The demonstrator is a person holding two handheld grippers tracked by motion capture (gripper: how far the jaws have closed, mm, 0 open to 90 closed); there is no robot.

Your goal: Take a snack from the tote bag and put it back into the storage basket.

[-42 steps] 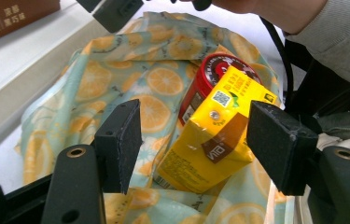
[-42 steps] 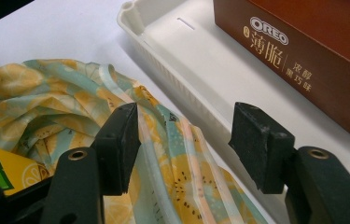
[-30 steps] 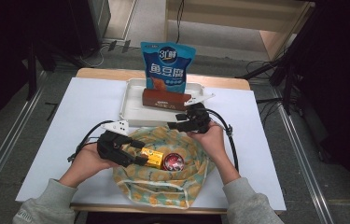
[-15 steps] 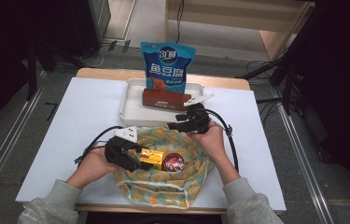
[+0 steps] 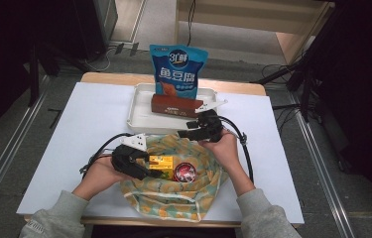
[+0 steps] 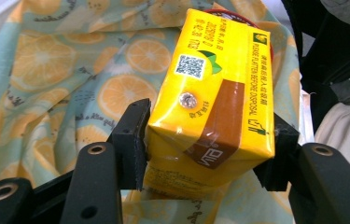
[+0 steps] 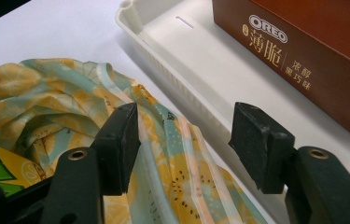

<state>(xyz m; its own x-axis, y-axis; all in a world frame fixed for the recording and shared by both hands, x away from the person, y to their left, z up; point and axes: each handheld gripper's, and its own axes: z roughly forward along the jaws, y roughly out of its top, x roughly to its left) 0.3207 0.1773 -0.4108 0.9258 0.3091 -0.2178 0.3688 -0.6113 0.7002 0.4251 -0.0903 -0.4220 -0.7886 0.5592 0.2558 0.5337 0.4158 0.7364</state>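
High view: the table [image 5: 74, 129] is being covered by a white sheet, and a white tray [image 5: 139, 111] is being kept at its far side, with a blue bag [image 5: 177, 69] standing at the tray's back and a brown box [image 5: 176, 105] lying in it. A fruit-print cloth bag [image 5: 173, 198] is being spread open at the near edge, just in front of the tray. Inside it a yellow carton [image 5: 160, 161] is lying beside a red can [image 5: 185, 172].

The left gripper [image 5: 146, 171] is being held at the cloth bag's left side. In the left gripper view its jaws have just been closing, and the carton [image 6: 214, 93] is being clamped between the pads across its near end, at a fairly wide spread.

The right gripper [image 5: 186, 134] is being held over the cloth bag's far rim. In the right gripper view its jaws are being kept apart, the rim's folds [image 7: 172, 154] lying between them; whether the left pad is touching the cloth cannot be told.
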